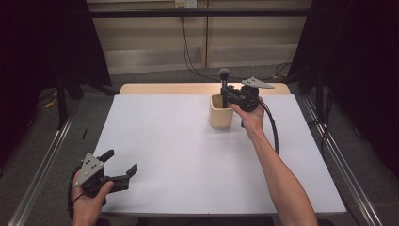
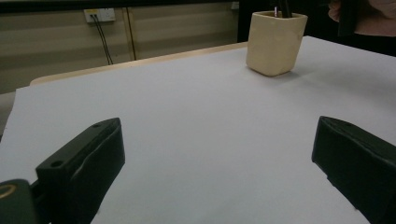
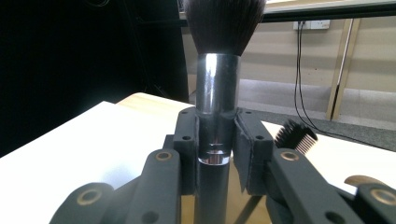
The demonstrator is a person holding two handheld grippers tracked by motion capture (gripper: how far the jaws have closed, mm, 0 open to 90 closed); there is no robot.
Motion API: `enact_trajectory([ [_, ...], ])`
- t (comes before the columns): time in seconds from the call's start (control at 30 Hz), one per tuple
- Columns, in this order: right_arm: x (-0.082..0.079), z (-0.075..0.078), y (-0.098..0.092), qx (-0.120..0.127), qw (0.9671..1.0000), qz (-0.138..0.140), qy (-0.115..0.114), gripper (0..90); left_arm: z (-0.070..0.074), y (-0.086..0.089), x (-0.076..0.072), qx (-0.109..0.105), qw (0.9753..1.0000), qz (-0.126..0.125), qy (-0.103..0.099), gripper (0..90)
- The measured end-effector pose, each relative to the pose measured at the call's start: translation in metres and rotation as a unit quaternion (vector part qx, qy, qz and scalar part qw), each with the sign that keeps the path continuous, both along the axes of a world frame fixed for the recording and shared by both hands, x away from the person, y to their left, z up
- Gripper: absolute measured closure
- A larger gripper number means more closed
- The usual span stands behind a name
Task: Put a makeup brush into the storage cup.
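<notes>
Right tongs tight around brush

The counter is covered in plain white, with a pale wood edge shown at its far side. The cup is a cream beige, unpatterned. The brush is seen with black bristles, a shiny silver ferrule and a dark grey handle. A second tool — black teeth on a tan back — is glimpsed beside it. Both the left hand-held gripper and the right hand-held gripper are black, each topped by a grey plate.
</notes>
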State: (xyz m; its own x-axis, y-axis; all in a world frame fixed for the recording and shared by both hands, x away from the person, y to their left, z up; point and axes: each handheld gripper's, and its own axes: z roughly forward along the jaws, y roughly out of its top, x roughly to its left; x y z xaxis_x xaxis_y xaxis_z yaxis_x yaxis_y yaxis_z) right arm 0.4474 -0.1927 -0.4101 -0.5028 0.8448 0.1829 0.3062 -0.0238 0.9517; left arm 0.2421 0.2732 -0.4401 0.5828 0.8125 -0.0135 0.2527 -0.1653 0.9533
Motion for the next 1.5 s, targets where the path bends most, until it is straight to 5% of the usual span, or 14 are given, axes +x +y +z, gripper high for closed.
enact_trajectory([
  [1.13,-0.011,-0.019,-0.005,-0.001,0.9995,-0.005,0.032,72.5,0.0,0.0,0.0,0.001,1.0,-0.003,0.001,2.6],
  [1.5,-0.015,-0.015,-0.008,0.009,0.9994,-0.009,0.032,50.7,0.0,-0.001,0.0,0.0,1.0,-0.005,0.002,2.6],
])
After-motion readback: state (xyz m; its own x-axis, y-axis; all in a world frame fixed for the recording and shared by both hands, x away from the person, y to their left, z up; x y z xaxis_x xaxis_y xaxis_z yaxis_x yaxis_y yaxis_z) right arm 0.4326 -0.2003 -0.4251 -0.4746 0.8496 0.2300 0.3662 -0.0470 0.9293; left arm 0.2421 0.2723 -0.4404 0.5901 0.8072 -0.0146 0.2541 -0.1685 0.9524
